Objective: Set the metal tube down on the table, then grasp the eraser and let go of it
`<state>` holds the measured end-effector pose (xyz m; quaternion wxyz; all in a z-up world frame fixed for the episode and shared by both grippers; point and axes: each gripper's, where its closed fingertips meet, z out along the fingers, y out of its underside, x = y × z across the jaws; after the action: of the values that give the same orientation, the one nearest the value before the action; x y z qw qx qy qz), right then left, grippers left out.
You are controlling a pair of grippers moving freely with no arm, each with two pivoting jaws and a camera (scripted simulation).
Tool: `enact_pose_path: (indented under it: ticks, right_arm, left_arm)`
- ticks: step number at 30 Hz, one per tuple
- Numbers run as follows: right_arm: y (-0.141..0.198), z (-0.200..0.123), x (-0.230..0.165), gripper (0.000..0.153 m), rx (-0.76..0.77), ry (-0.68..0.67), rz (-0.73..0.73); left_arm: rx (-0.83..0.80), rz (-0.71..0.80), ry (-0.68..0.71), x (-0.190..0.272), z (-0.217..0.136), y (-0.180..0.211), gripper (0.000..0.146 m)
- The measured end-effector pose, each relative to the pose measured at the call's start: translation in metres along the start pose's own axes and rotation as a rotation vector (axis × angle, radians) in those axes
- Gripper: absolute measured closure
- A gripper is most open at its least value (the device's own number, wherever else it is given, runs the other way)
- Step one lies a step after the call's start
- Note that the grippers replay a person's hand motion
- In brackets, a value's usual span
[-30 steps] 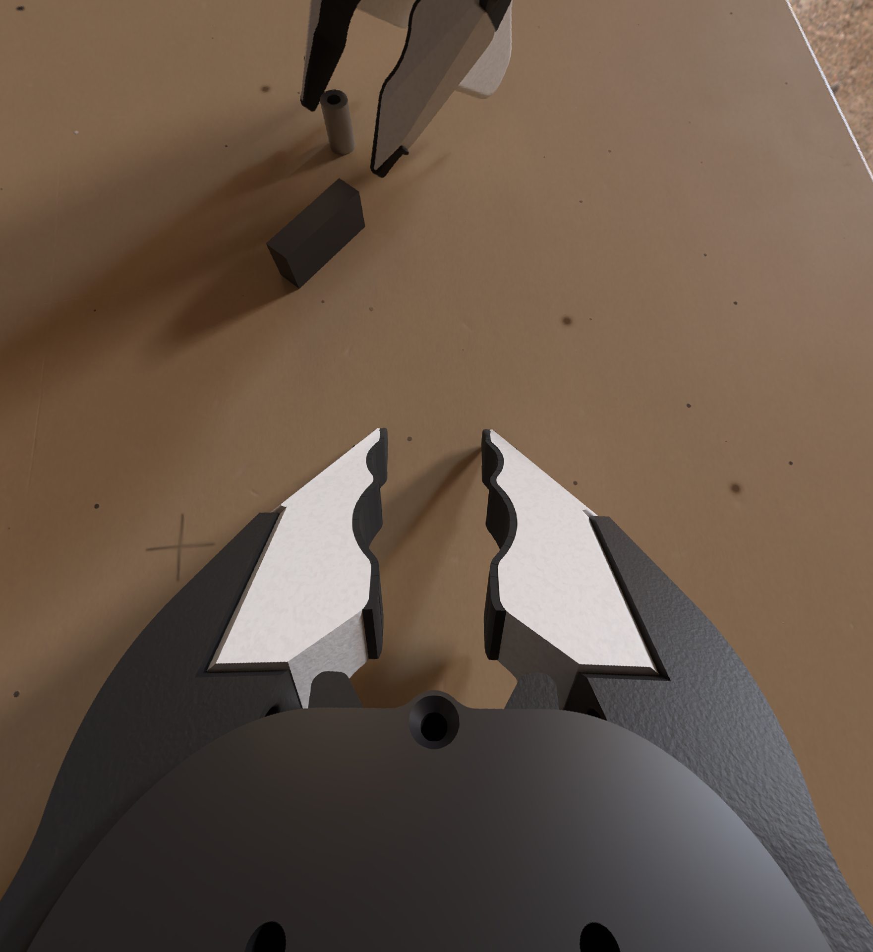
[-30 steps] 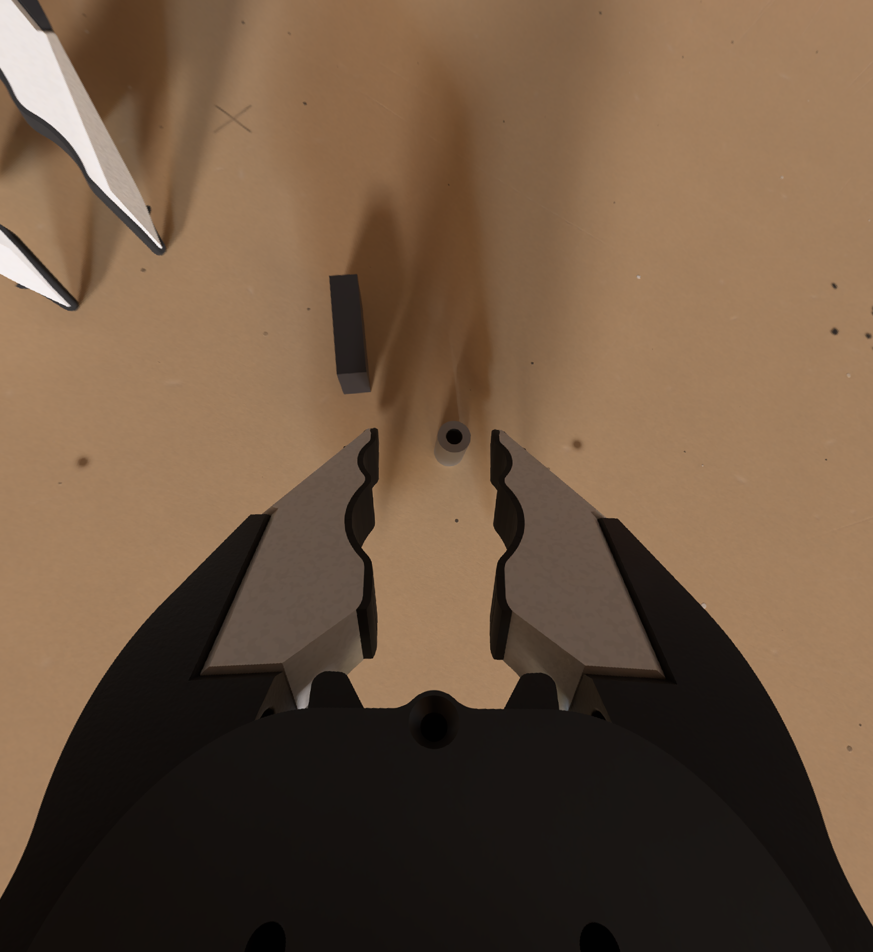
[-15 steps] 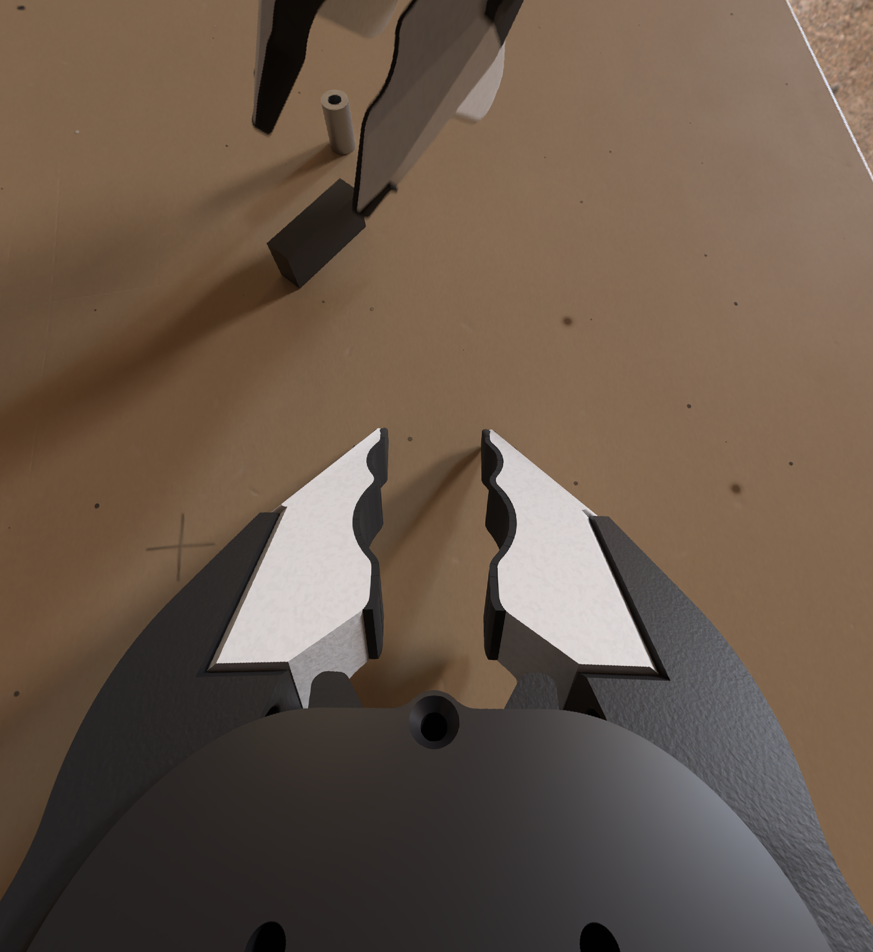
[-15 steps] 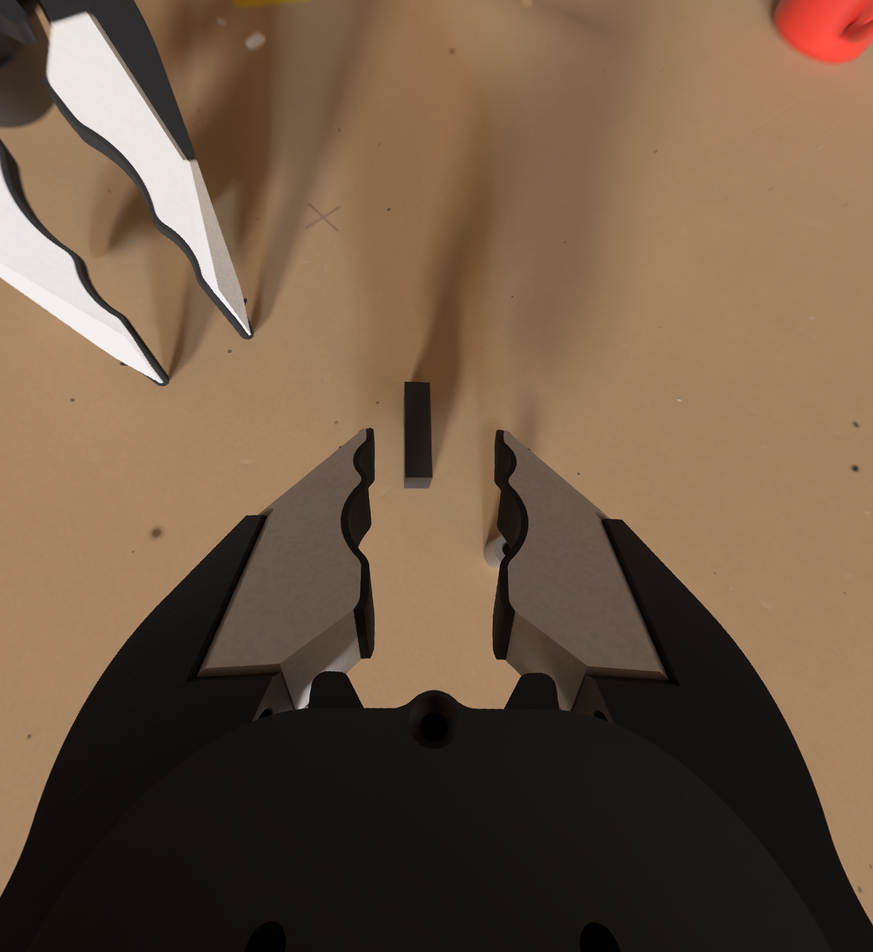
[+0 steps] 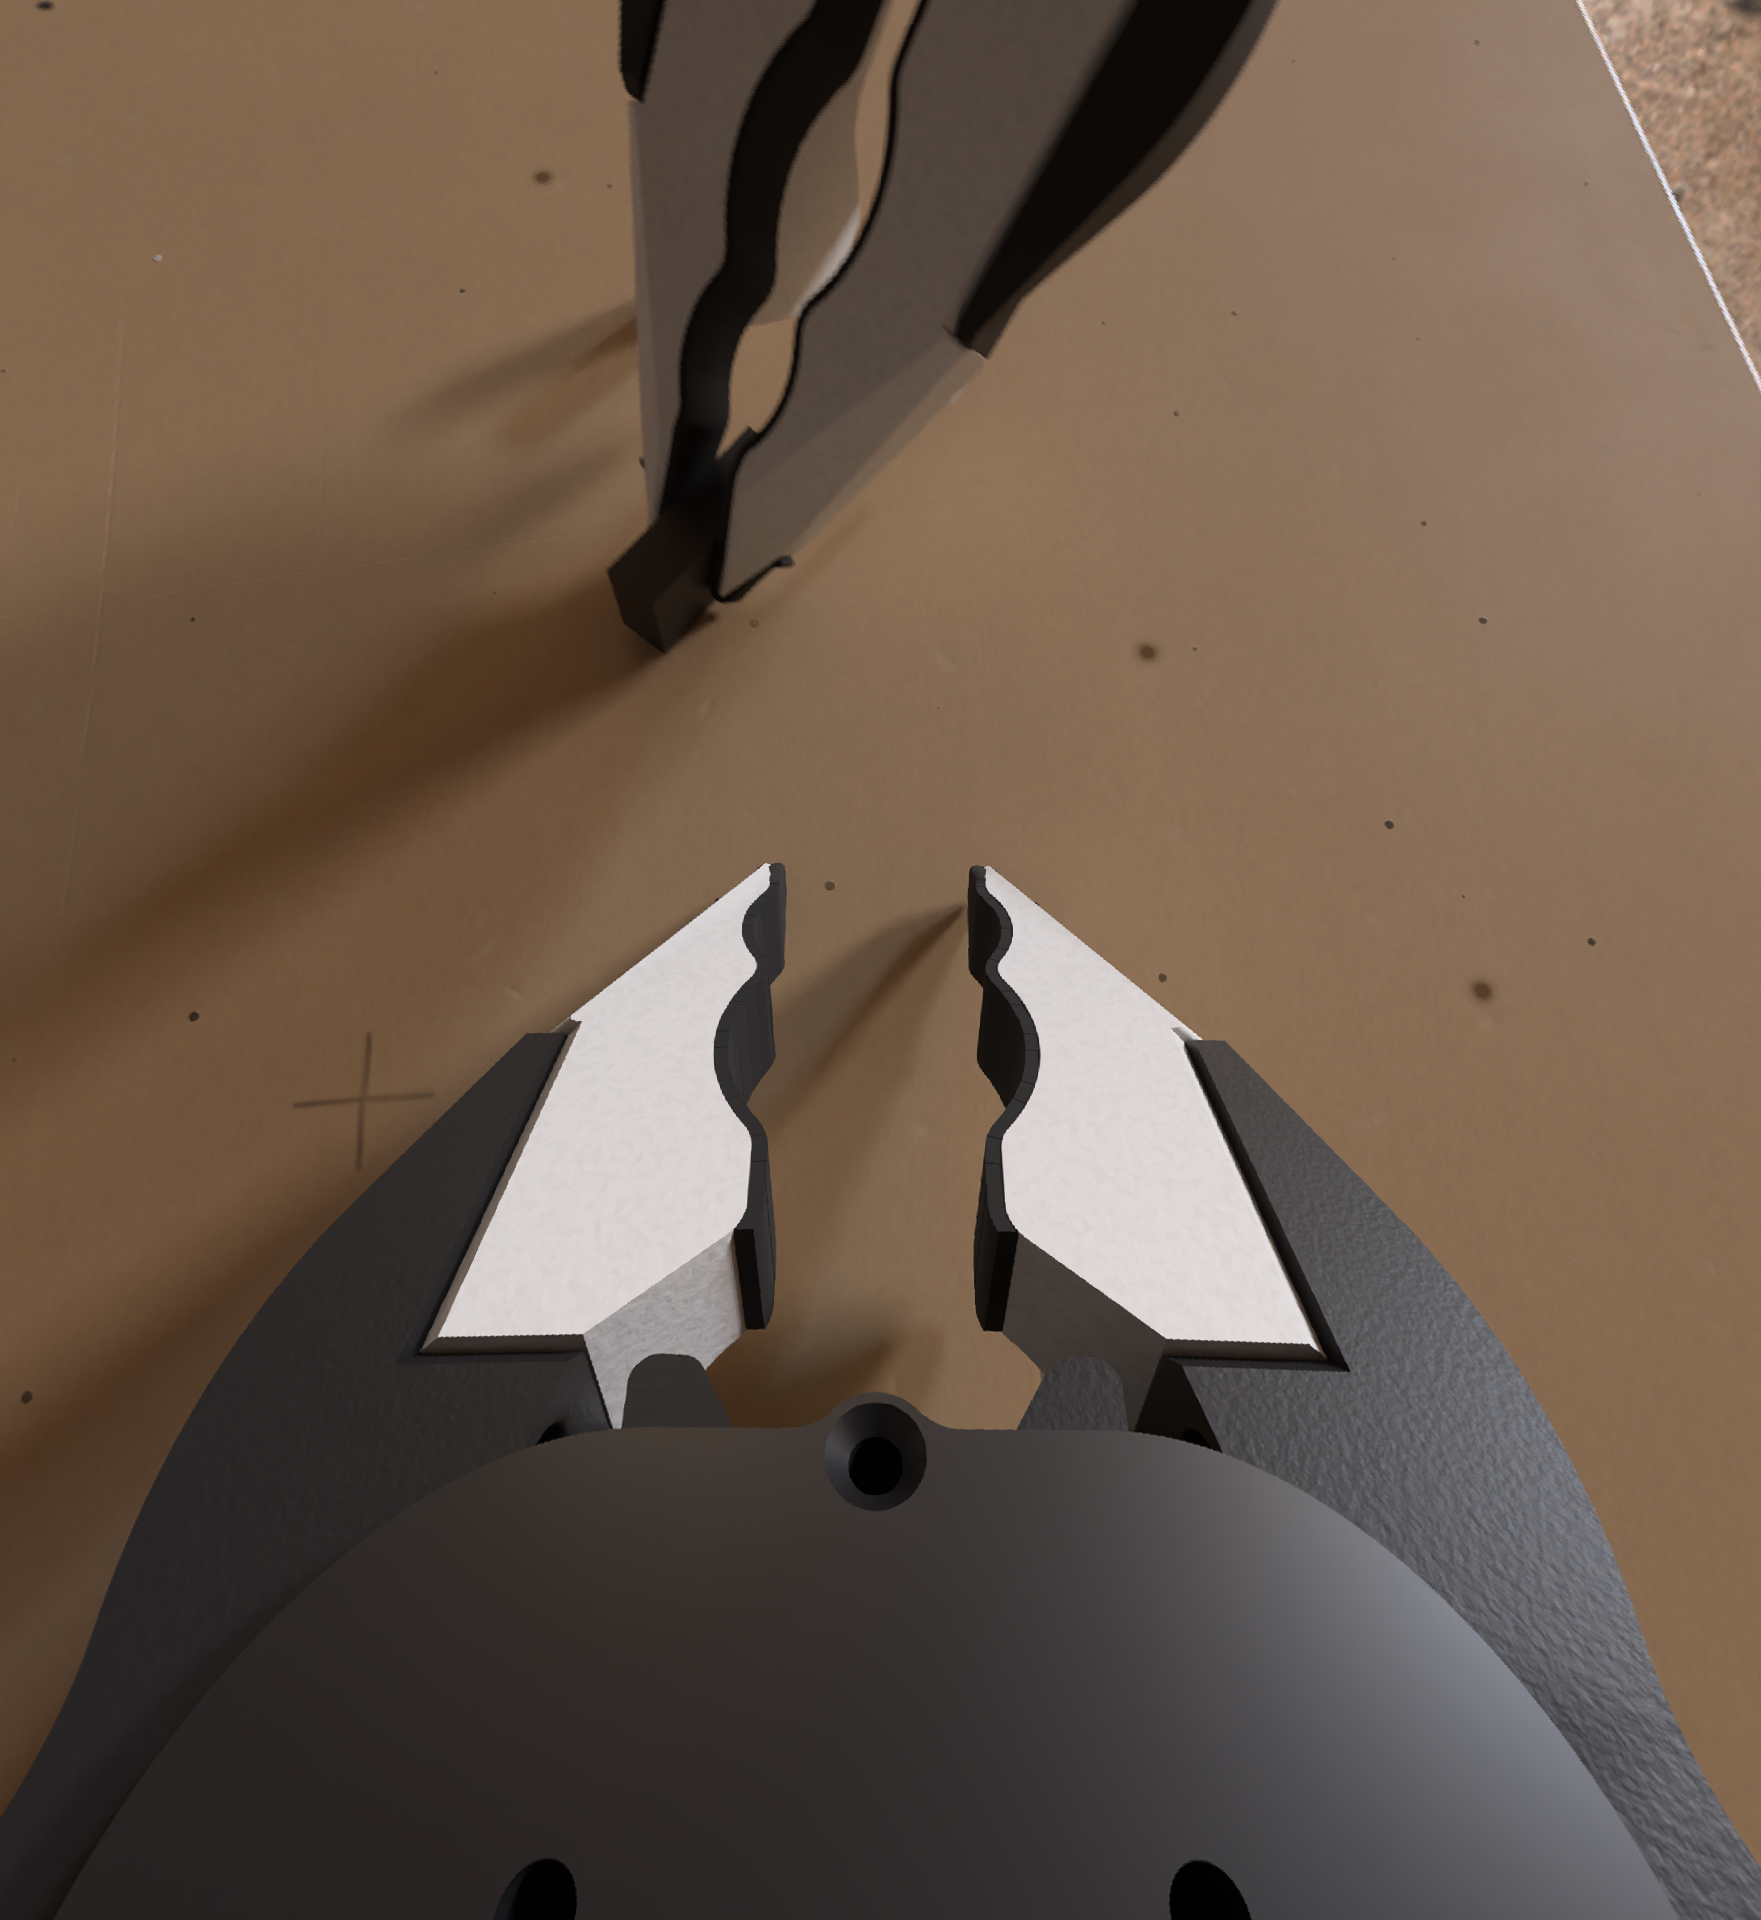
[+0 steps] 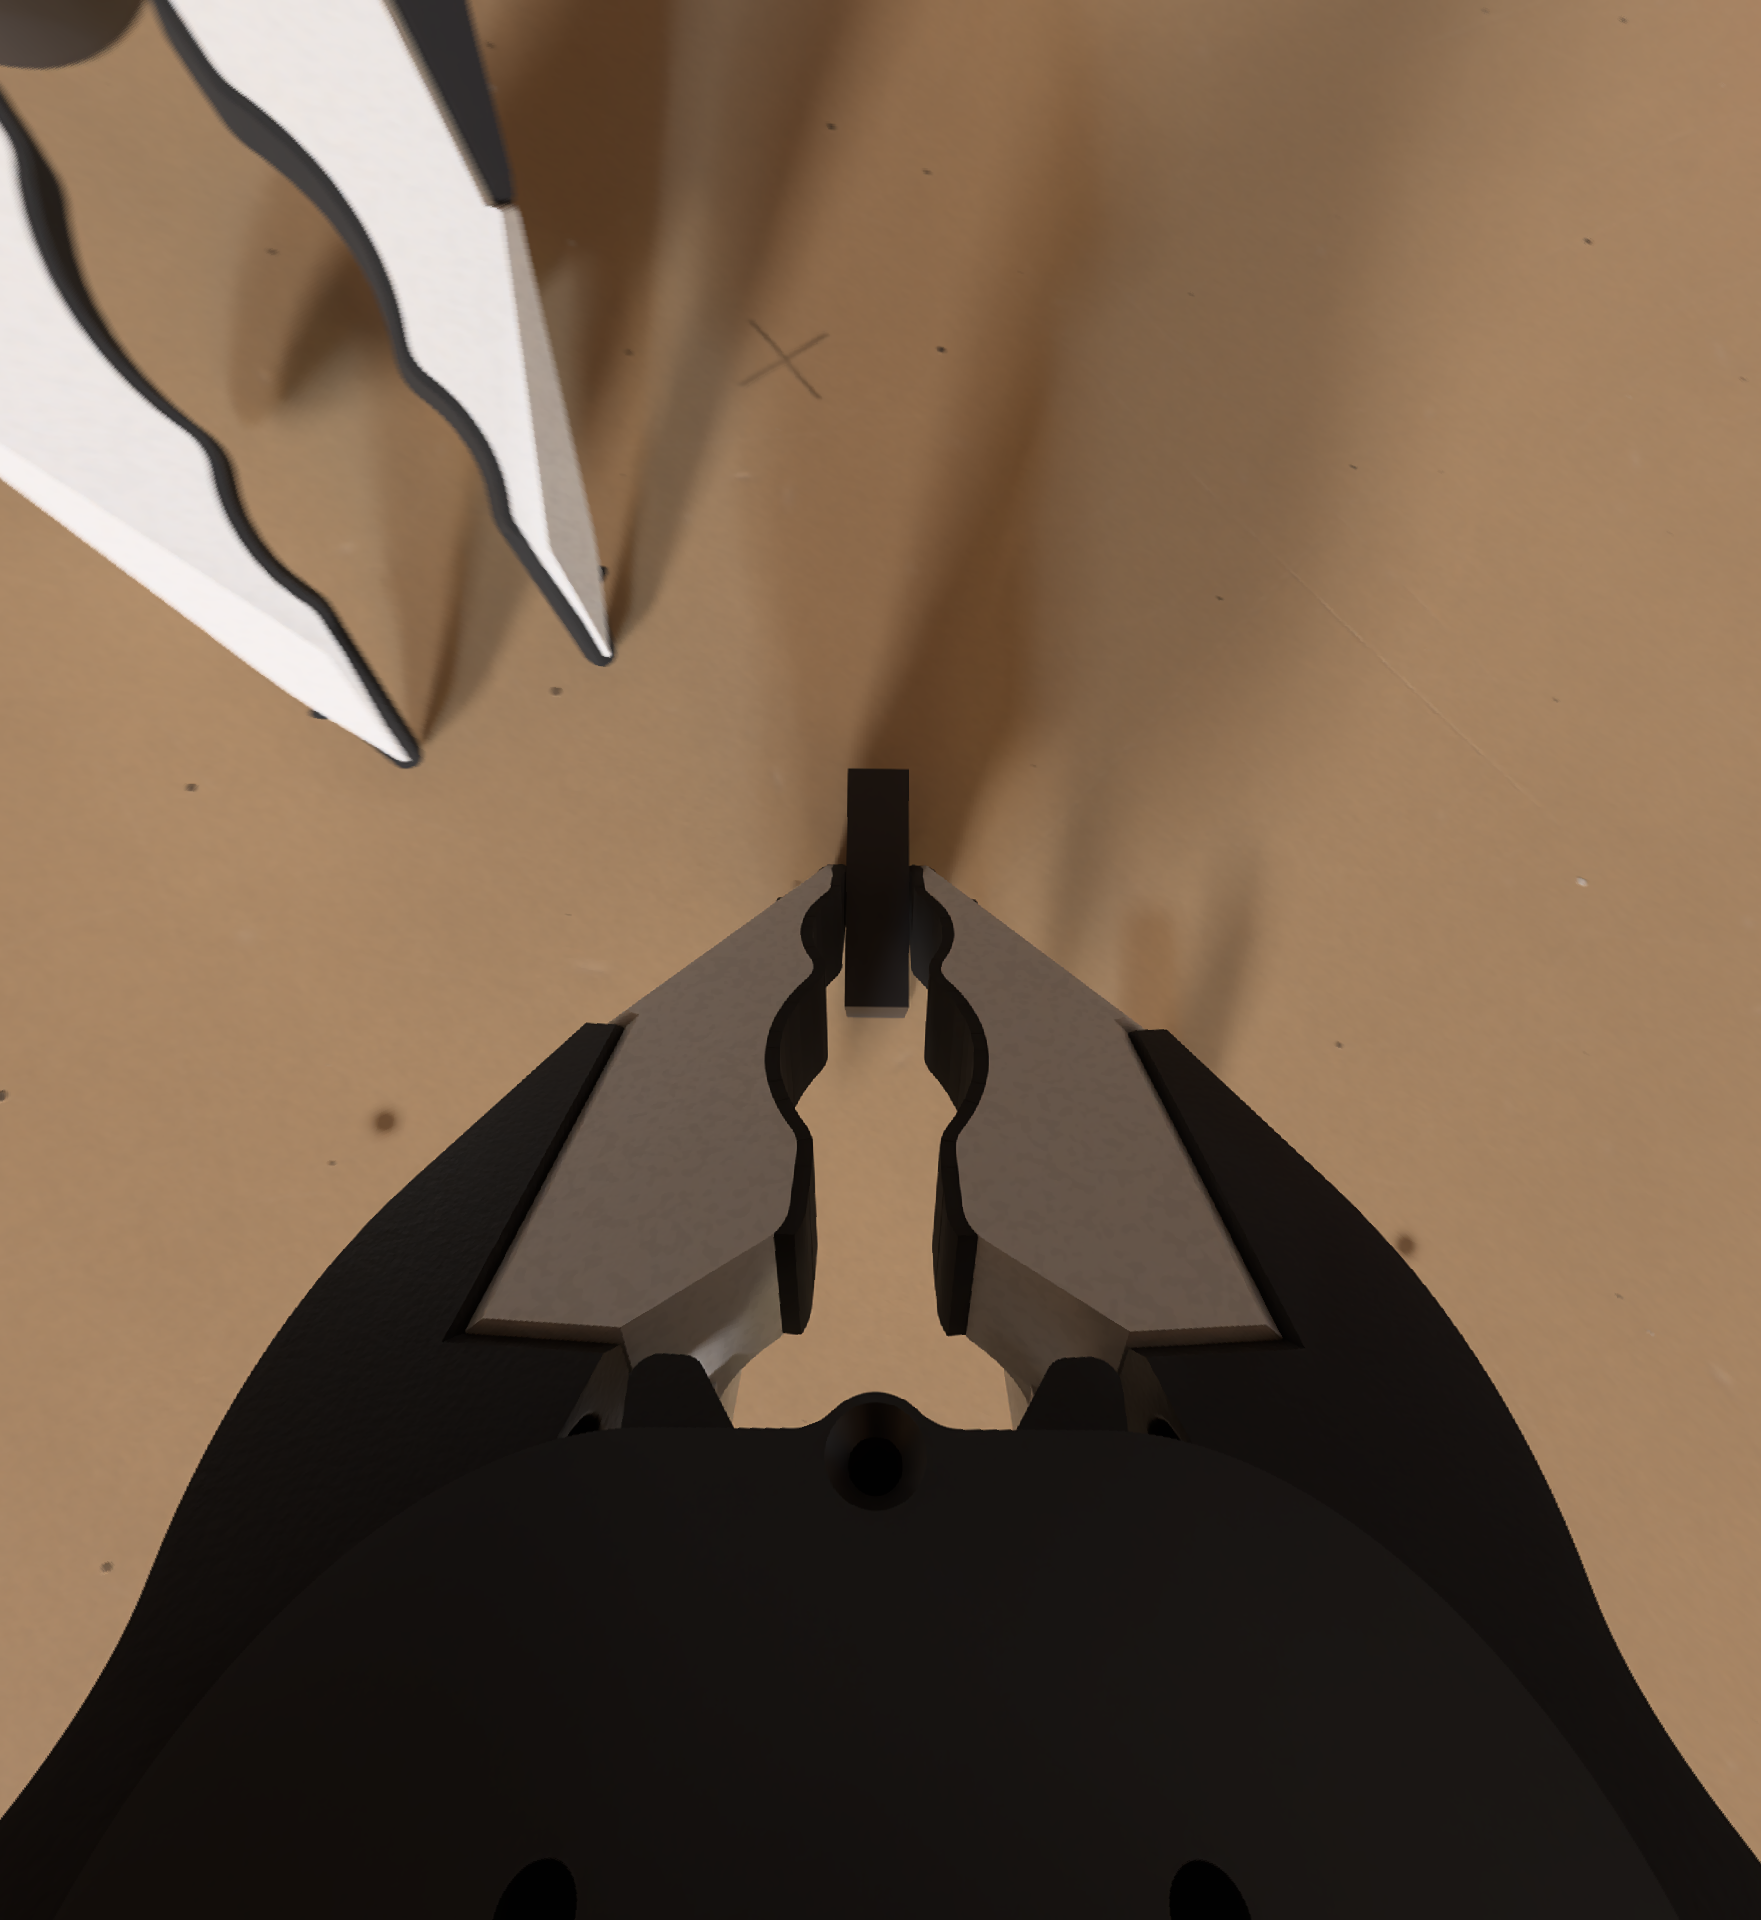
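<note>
The eraser point(image 6: 877, 894) is a small black block on the brown table point(image 6: 1375, 727). My right gripper point(image 6: 877, 878) is shut on it, fingertips pressing both long sides. In the left wrist view the eraser point(image 5: 656, 597) shows below the right gripper point(image 5: 699, 551), resting on the table. My left gripper point(image 5: 874, 883) is open and empty, low over the table point(image 5: 1271, 675), nearer than the eraser. It also shows in the right wrist view point(image 6: 507, 707), at the upper left, open. The metal tube is hidden in both views.
A pencilled cross mark point(image 5: 365, 1096) lies on the table left of my left gripper; it also shows in the right wrist view point(image 6: 784, 361). The table's right edge point(image 5: 1686, 229) runs along a sandy floor point(image 5: 1759, 125).
My right gripper has moved from over the tube to the eraser, come down and shut on it. The tube has gone out of sight. My left gripper has not moved.
</note>
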<state>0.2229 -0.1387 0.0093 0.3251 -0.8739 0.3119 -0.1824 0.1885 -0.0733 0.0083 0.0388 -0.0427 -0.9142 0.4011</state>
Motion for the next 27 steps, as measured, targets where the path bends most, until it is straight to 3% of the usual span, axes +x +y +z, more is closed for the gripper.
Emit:
enact_pose_path:
  ticks: [5, 13, 16, 18, 27]
  right_arm:
    - [-0.005, 0.002, -0.017, 0.142, 0.028, -0.057, -0.009]
    - [-0.007, 0.004, -0.020, 0.141, 0.025, -0.040, -0.022]
    - [-0.009, 0.001, -0.021, 0.121, 0.029, -0.037, -0.026]
    - [-0.008, -0.002, -0.020, 0.119, 0.032, -0.030, -0.017]
    - [-0.008, -0.044, 0.006, 0.115, 0.121, 0.053, 0.052]
  left_arm:
    - [0.000, -0.007, -0.008, -0.002, 0.000, 0.000, 0.114]
    - [-0.005, 0.014, -0.040, -0.002, 0.000, 0.000, 0.115]
    - [-0.005, 0.011, -0.042, -0.001, 0.000, 0.000, 0.115]
    - [-0.005, 0.013, -0.043, -0.001, 0.000, 0.000, 0.113]
    - [-0.005, 0.017, -0.032, 0.001, 0.000, 0.000, 0.111]
